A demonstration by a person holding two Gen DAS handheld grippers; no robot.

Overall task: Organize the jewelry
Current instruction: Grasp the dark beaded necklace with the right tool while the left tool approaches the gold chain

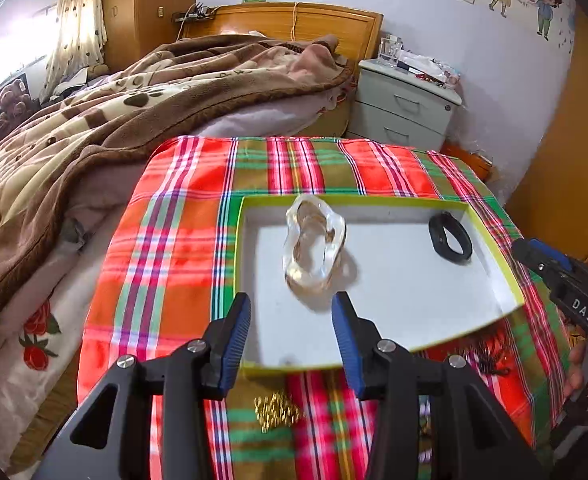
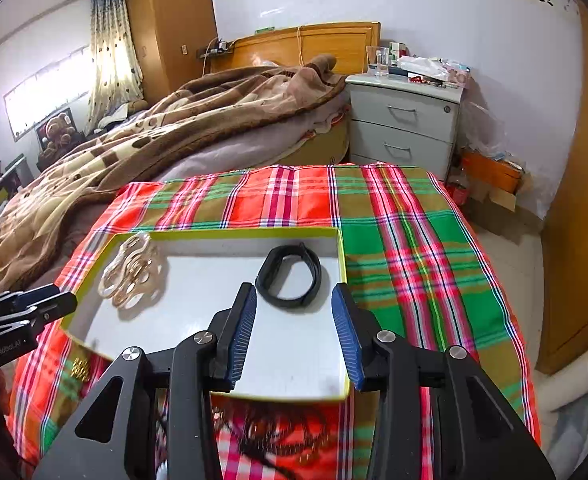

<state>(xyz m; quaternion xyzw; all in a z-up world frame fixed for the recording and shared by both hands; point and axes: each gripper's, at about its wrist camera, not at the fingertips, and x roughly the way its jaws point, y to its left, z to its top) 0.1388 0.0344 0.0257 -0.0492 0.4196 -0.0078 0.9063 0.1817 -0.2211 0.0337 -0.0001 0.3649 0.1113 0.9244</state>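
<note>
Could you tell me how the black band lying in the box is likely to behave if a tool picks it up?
The black band looks like a rubbery closed loop, so it would probably flex and flatten under a squeeze rather than crack. It looks thin, likely light. It lies flat on the smooth floor of the box, so a push would probably slide it, not roll it.

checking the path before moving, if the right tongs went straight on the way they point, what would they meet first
Most likely the black bracelet, lying in the tray just ahead of the open right tongs. Depth is unclear, so they might touch the tray's white floor just short of it.
</note>
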